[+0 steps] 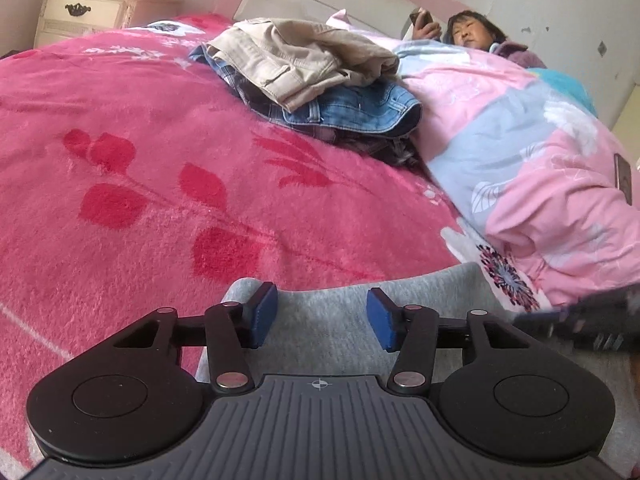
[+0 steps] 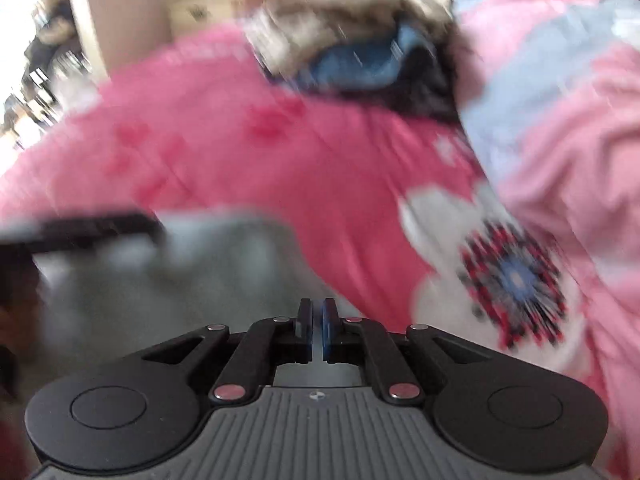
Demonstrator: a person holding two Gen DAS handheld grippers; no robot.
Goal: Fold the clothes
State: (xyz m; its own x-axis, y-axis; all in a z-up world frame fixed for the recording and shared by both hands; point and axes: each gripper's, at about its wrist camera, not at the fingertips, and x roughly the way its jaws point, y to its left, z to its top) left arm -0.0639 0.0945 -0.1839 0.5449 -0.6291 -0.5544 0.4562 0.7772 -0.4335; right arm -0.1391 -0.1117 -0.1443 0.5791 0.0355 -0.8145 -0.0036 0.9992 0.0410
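A grey garment lies on the pink fleece blanket at the near edge of the bed. My left gripper hovers just over it, open, blue pads wide apart with nothing between them. The right wrist view is motion-blurred. There my right gripper is shut, with a thin strip of the grey garment showing between its pads. The right gripper is a dark blur at the garment's right side in the left wrist view. The left gripper appears as a dark smear in the right wrist view.
A pile of clothes, beige trousers over denim, sits farther up the bed. A person lies on the right under a pink and blue quilt, holding a phone. A cream nightstand stands at the back left.
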